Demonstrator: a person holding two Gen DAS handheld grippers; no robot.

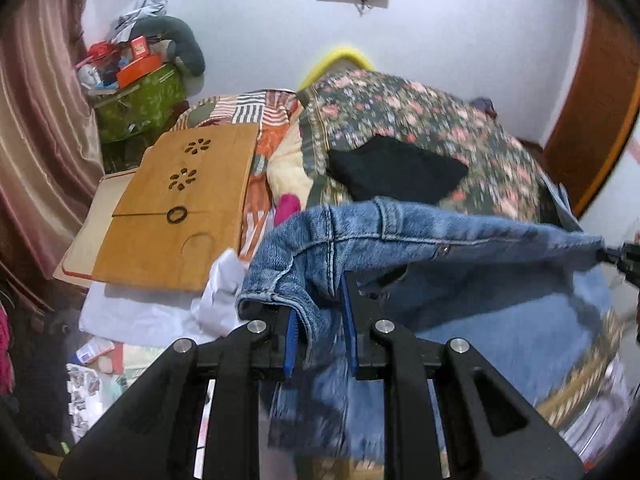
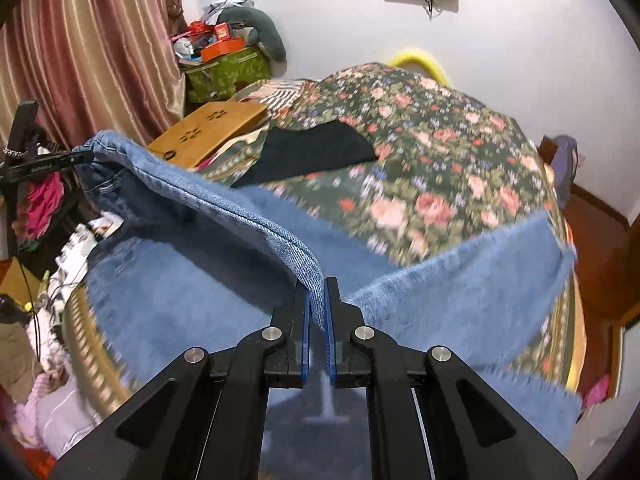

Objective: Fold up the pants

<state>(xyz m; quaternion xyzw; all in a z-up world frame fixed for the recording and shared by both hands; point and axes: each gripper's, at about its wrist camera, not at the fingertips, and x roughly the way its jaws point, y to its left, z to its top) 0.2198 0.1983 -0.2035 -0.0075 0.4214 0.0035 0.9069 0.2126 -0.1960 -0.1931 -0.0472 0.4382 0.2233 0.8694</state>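
The left black two-finger gripper (image 1: 320, 308) pinches a bunched waistband corner of the blue denim pants (image 1: 420, 236), denim filling the gap between its blue-lined fingers. The right black two-finger gripper (image 2: 318, 312) is closed narrowly on a stitched edge of the same pants (image 2: 224, 208). The waistband stretches taut between the two grippers, raised off the bed, while the blurred legs hang down just below and beyond the fingers over the dark floral bedspread (image 2: 440, 152). Ahead of both grippers, a folded black garment (image 1: 396, 170) lies on that bedspread. Forward and to the left sits a slatted bamboo lap tray (image 1: 176, 208) with flower-shaped cutouts.
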